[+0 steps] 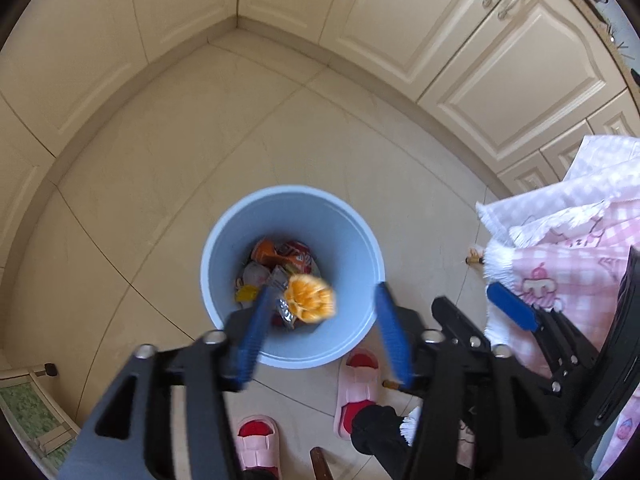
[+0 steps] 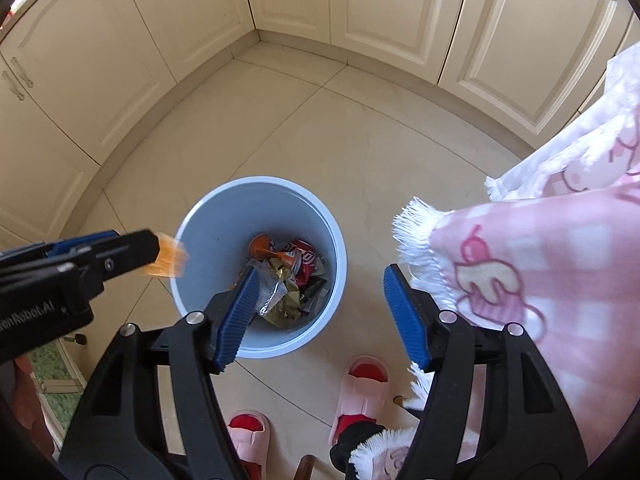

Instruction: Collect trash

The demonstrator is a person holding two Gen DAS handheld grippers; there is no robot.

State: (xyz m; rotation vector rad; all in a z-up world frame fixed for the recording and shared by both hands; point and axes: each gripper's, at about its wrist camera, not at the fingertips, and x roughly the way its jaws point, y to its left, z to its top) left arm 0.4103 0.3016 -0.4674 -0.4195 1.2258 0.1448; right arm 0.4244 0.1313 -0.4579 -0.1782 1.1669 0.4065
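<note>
Beige tiled floor (image 1: pixel 200 152), cream cabinets (image 1: pixel 480 40), blue bin (image 1: pixel 288 216)

Tiled floor (image 1: pixel 240 140) — blue bin (image 1: pixel 360 232), pink slippers (image 1: pixel 356 388).

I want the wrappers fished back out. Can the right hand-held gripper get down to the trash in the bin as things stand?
Probably yes. The right hand-held gripper is open and hangs above the bin, whose mouth has no lid. The trash lies deep at the bottom. The cloth hangs off to the side, clear of the bin.
</note>
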